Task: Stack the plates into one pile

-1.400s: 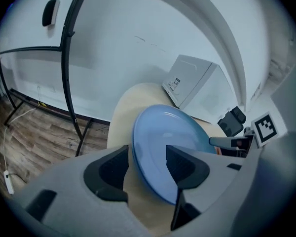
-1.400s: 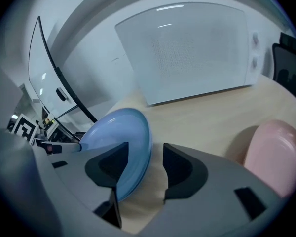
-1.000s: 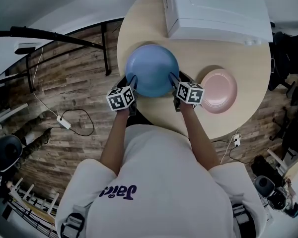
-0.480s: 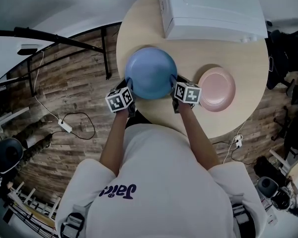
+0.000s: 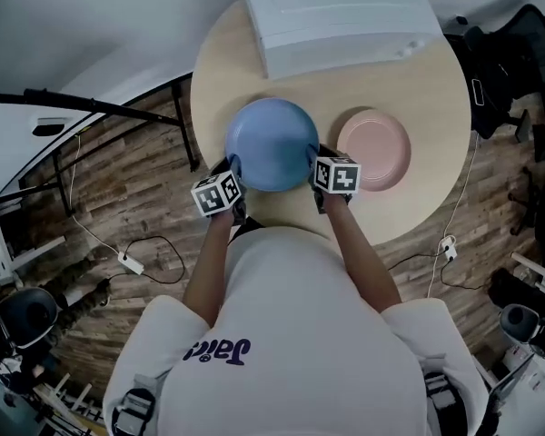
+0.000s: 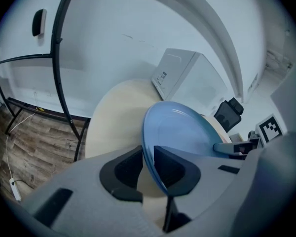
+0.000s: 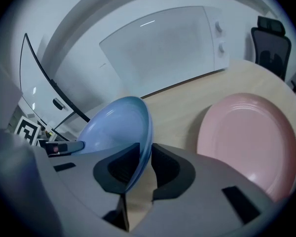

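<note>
The blue plate (image 5: 272, 143) hangs above the round wooden table (image 5: 436, 98), held at both sides. My left gripper (image 5: 235, 166) is shut on its left rim, and the plate's edge (image 6: 150, 154) runs between the jaws in the left gripper view. My right gripper (image 5: 314, 160) is shut on the right rim, where the blue plate (image 7: 123, 132) is pinched in the right gripper view. A pink plate (image 5: 374, 150) lies flat on the table just right of the blue one, also seen as the pink plate (image 7: 249, 137) to the right of my right gripper.
A white box-like appliance (image 5: 341, 12) takes up the back of the table. A black metal rack (image 5: 100, 107) and cables lie on the wooden floor at left. A black office chair (image 5: 500, 44) stands at the right.
Both grippers have closed on the blue plate's rim and lifted it off the table. It has shifted slightly toward the pink plate.
</note>
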`<state>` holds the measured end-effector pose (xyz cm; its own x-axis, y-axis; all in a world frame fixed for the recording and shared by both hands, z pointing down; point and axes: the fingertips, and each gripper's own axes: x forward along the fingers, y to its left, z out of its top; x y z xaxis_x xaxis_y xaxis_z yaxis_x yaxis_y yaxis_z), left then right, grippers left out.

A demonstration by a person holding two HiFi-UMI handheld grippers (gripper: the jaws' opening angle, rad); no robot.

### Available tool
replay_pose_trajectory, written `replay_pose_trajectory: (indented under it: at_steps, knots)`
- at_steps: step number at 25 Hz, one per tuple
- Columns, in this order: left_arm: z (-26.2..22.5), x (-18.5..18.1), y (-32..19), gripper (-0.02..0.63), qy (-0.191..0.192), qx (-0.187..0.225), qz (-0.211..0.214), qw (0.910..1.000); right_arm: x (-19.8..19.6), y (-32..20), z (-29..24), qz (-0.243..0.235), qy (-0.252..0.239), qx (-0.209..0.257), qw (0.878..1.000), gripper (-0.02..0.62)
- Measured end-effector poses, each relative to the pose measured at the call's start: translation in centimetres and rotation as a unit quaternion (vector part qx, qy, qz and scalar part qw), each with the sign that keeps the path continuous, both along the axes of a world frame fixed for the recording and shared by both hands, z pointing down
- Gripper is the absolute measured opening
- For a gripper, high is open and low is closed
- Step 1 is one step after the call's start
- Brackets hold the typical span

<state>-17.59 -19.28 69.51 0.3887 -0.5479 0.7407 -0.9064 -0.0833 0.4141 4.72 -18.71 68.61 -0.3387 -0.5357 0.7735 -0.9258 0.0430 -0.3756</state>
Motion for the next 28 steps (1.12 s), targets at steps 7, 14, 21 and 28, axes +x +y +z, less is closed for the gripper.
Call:
replay_pose_trajectory:
  at_steps: [7, 14, 21, 28]
  knots:
    - [-2.5, 7.6, -1.1, 0.075, 0.004, 0.029, 0.064, 0.9975, 7.4, 1.8, -2.5, 0.058, 0.012, 0.025, 0.998, 0.081]
    - [-3.4, 17.8, -0.5, 0.075, 0.002, 0.042, 0.142, 0.989, 16.7, 5.4, -3.1, 0.13, 0.017, 0.034, 0.991, 0.081]
    - [-2.9, 26.4, 1.3, 0.078, -0.012, 0.042, 0.217, 0.9752, 24.5, 8.5, -2.6, 0.164, 0.062, 0.031, 0.984, 0.083]
    - [-1.0, 30.6, 1.3, 0.083, -0.055, 0.049, 0.255, 0.9642, 28.4, 9.3, -1.3, 0.183, 0.068, 0.018, 0.981, 0.082]
